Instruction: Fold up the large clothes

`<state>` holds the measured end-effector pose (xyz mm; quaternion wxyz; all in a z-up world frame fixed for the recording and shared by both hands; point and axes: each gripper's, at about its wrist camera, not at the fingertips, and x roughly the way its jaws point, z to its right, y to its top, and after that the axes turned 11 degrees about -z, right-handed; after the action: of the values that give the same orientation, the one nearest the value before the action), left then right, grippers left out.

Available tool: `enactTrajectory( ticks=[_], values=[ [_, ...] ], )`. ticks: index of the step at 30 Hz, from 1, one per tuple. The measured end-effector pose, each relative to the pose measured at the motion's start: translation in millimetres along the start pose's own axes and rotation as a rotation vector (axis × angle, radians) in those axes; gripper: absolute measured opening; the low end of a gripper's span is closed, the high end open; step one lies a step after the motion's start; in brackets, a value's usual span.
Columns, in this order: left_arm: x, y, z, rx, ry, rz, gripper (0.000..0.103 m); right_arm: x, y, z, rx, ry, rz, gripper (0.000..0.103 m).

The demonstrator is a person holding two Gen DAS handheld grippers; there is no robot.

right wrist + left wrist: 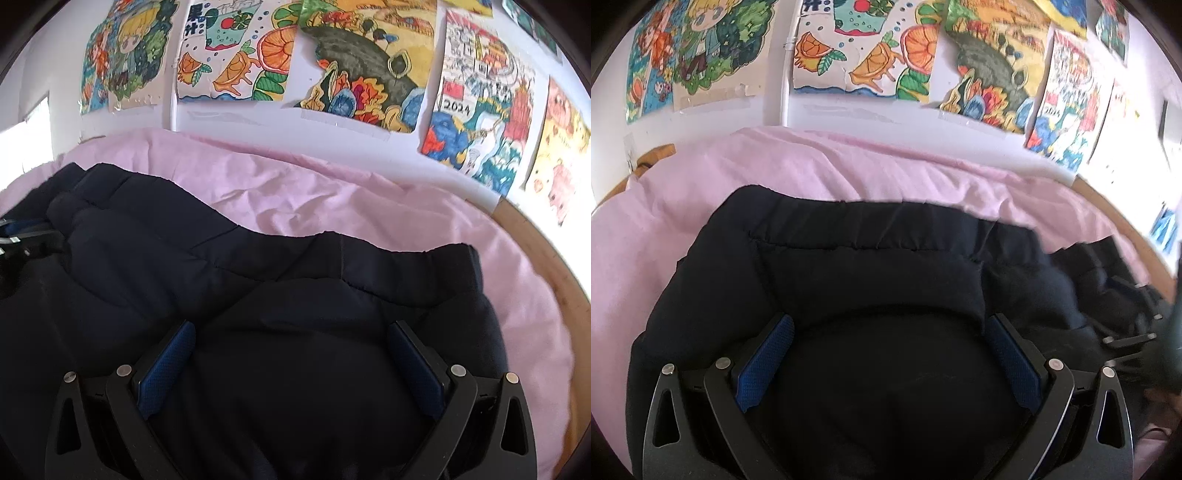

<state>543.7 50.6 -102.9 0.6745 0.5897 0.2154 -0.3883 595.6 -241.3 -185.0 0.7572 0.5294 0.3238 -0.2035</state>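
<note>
Resting on a pink bed (332,192), the dark padded jacket (258,266) looks soft and bulky; left claw (890,354) and right claw (291,354) gape wide, holding nothing; grip the elastic hem (406,266).

Left gripper (890,354) sits spread wide, blue pads (766,363) flanking a puffy fold of the dark navy quilted jacket (871,258). The jacket lies on the pink bedsheet (812,166), which stretches ahead of the gripper. Beyond it, colourful drawings (864,48) cover the white wall. Far right, the other gripper (1134,336) shows, blurred.
</note>
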Motion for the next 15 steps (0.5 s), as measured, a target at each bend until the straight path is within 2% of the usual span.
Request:
enactTrajectory(
  ticks=[2, 5, 8, 10, 12, 15],
  values=[
    [-16.8, 5.0, -6.3, -0.029, -0.047, 0.006, 0.102, -4.4, 4.1, 0.9, -0.019, -0.004, -0.026, 0.103],
    [-44.7, 10.3, -15.9, -0.063, -0.084, 0.018, 0.102, -20.7, 7.1, 17.9, -0.008, 0.07, -0.006, 0.103],
    [-82.7, 6.3, -25.9, -0.091, -0.037, 0.034, 0.102, -45.3, 4.1, 45.1, 0.044, 0.178, 0.034, 0.103],
    [-108.7, -3.5, -35.7, -0.104, 0.028, 0.059, 0.102, -65.3, -2.8, 61.1, 0.044, 0.234, 0.056, 0.103],
    [-132.5, -18.4, -50.3, -0.122, 0.035, 0.083, 0.102, -88.9, -17.7, 79.5, 0.049, 0.272, 0.088, 0.103],
    [-144.7, -37.1, -77.1, -0.152, 0.0, 0.025, 0.102, -107.6, -38.5, 105.8, 0.095, 0.333, 0.092, 0.103]
  ],
)
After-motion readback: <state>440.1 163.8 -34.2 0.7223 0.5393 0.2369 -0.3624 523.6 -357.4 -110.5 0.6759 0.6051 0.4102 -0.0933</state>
